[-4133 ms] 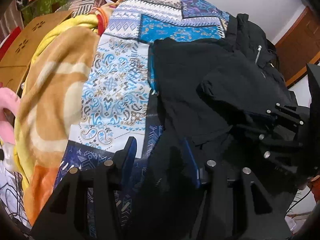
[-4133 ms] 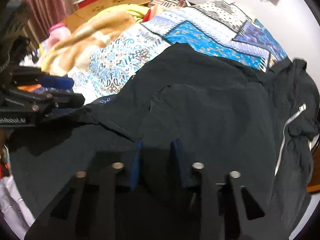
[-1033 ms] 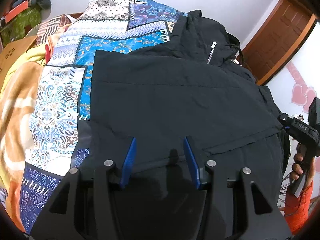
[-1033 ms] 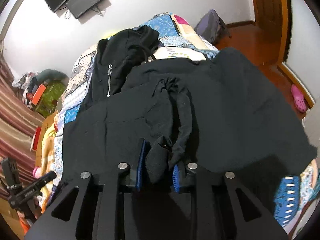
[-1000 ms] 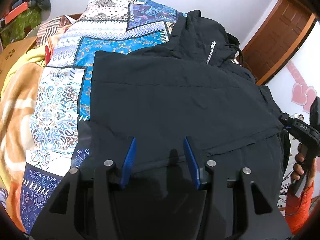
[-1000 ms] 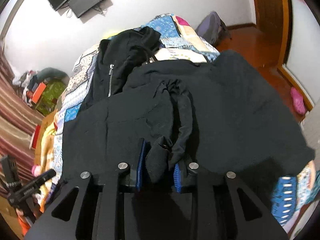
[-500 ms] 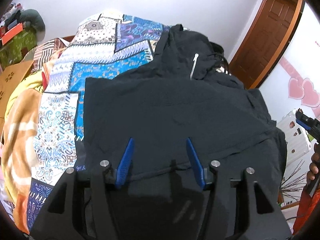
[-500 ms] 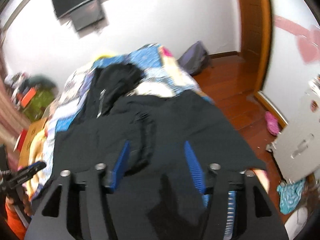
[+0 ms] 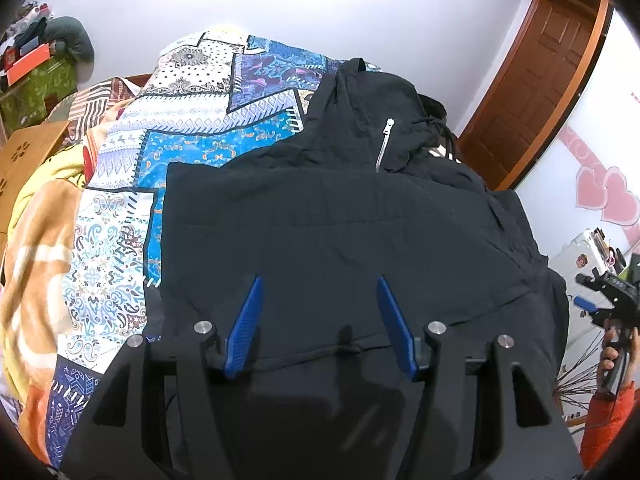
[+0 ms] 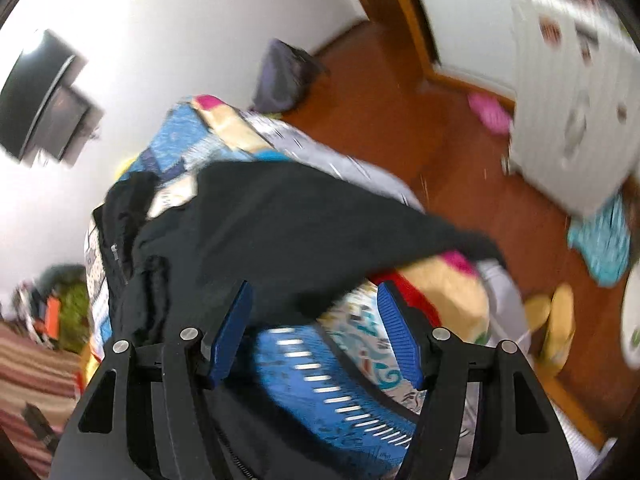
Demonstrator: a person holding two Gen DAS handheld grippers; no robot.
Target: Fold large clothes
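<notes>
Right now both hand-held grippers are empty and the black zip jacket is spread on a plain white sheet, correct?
Not quite. The black zip jacket lies on a patterned blue patchwork bedcover, not a plain white sheet, as the left wrist view shows. Both the left hand-held gripper and the right hand-held gripper are empty.

Each gripper is a black frame with silver screw heads and two ribbed blue fingers (image 9: 244,328). At three o'clock, the person's hand (image 9: 616,354) wears an orange-red sleeve (image 9: 604,424) on the right gripper's (image 9: 592,294) black handle.
</notes>
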